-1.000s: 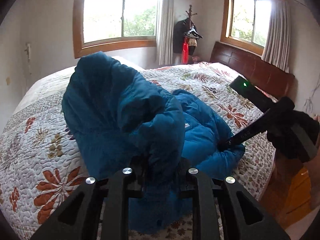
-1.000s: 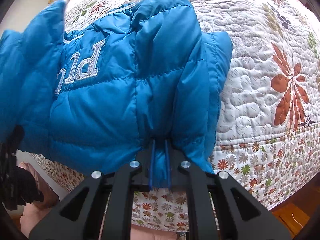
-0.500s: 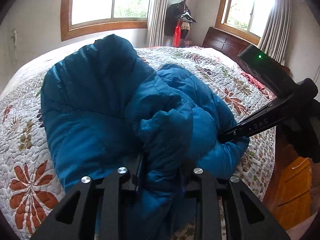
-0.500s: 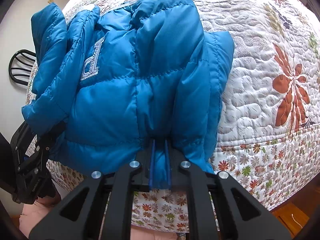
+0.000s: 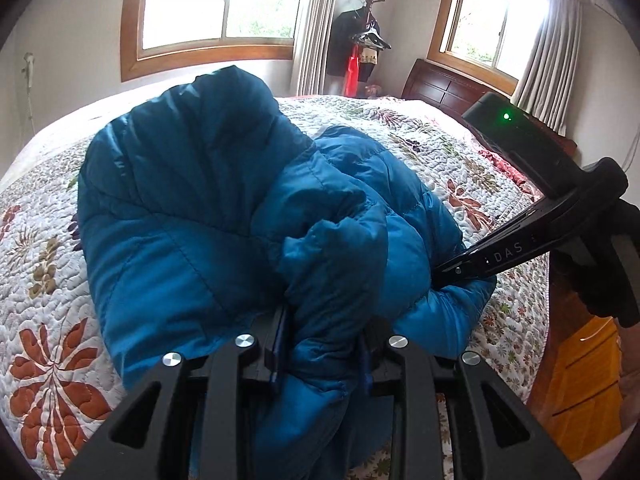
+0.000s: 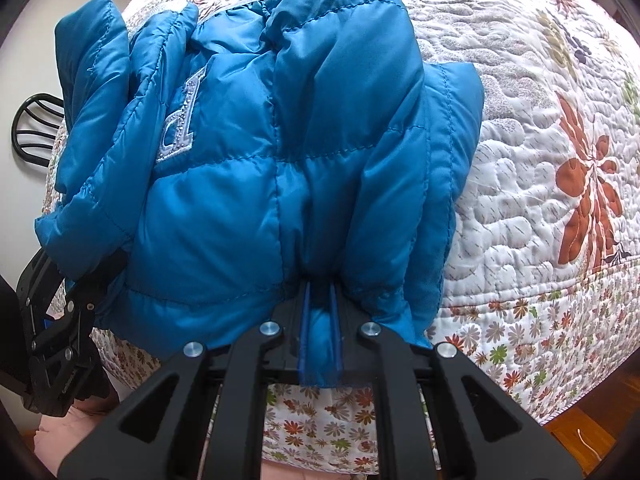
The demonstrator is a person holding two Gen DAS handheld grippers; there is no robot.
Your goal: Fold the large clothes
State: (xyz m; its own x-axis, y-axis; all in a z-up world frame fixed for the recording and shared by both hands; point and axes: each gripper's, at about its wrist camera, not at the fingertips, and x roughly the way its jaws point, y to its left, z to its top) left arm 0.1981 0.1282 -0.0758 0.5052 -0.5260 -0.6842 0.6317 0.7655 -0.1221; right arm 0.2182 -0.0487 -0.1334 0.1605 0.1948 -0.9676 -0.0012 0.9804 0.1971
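A blue puffer jacket (image 6: 280, 152) lies bunched on a floral quilted bed (image 6: 560, 128) near its edge. The left hand-held gripper (image 5: 322, 354) clamps a thick fold of it, while the right hand-held gripper (image 6: 320, 334), angled low from the bedside, pinches the hem.

Bright bedroom, two wood-framed windows (image 5: 220, 4), pale curtains (image 5: 548, 48), dark headboard (image 5: 444, 88), floral quilted bed (image 5: 400, 128), coat stand (image 5: 370, 32)
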